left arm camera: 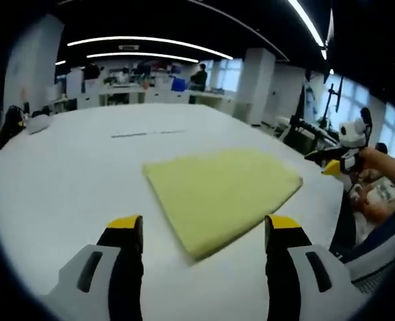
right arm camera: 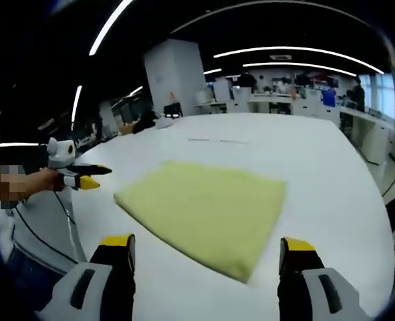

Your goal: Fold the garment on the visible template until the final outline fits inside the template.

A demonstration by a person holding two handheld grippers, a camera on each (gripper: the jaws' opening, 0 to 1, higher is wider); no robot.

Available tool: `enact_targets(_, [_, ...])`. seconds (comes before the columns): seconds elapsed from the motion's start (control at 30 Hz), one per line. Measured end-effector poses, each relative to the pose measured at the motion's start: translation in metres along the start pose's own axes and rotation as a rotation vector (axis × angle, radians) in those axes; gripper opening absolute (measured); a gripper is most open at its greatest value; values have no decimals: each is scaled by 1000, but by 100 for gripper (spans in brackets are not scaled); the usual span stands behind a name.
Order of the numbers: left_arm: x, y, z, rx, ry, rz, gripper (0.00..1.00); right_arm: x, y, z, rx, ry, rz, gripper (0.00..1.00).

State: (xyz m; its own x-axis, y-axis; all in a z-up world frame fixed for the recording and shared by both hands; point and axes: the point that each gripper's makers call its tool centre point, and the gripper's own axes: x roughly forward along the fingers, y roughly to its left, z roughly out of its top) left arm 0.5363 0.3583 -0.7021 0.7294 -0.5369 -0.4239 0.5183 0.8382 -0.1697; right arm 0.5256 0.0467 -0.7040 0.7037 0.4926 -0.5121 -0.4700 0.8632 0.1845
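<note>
A pale yellow garment [left arm camera: 220, 190] lies folded into a flat rectangle on the white table [left arm camera: 70, 174]. My left gripper [left arm camera: 205, 227] is open just short of its near corner, with nothing held. In the right gripper view the same garment [right arm camera: 207, 210] lies ahead of my right gripper [right arm camera: 207, 244], which is also open and not touching the cloth. Each gripper shows in the other's view, held by a hand off the table edge: the right gripper [left arm camera: 325, 162] and the left gripper [right arm camera: 95, 177]. A faint dark line [left arm camera: 147, 134] marks the table beyond the garment.
The table edge [left arm camera: 337, 200] runs close past the garment's right side, with a person's arm [left arm camera: 391, 167] beyond it. Cables [right arm camera: 67, 214] hang at the table edge on the other side. Office desks and a standing person [left arm camera: 198, 77] are far behind.
</note>
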Motion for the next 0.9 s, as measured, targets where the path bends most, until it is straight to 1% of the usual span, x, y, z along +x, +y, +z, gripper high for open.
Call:
enact_targets(0.1, [-6, -5, 7, 13, -10, -4, 79, -9, 8, 4, -14, -7, 7, 97])
enact_targets(0.23, [-13, -10, 15, 24, -29, -7, 89, -18, 16, 7, -16, -23, 10, 99])
enact_targets(0.33, [-18, -13, 18, 23, -36, -13, 92, -24, 25, 9, -16, -36, 19, 99])
enact_targets(0.43, [-20, -14, 18, 42, -37, -14, 97, -29, 30, 11, -12, -54, 26, 99])
enact_targets(0.5, [-24, -17, 19, 56, -37, -18, 99, -32, 32, 10, -13, -57, 29, 99])
enact_targets(0.67, [-27, -22, 9, 90, -6, -38, 99, -37, 31, 6, -30, -61, 13, 99])
enact_targets(0.77, [-29, -22, 4, 85, 3, -35, 99, -37, 30, 6, -22, -66, 6, 99])
enact_targets(0.9, [-31, -21, 3, 89, 0, -23, 99, -38, 25, 1, -14, -64, -15, 99])
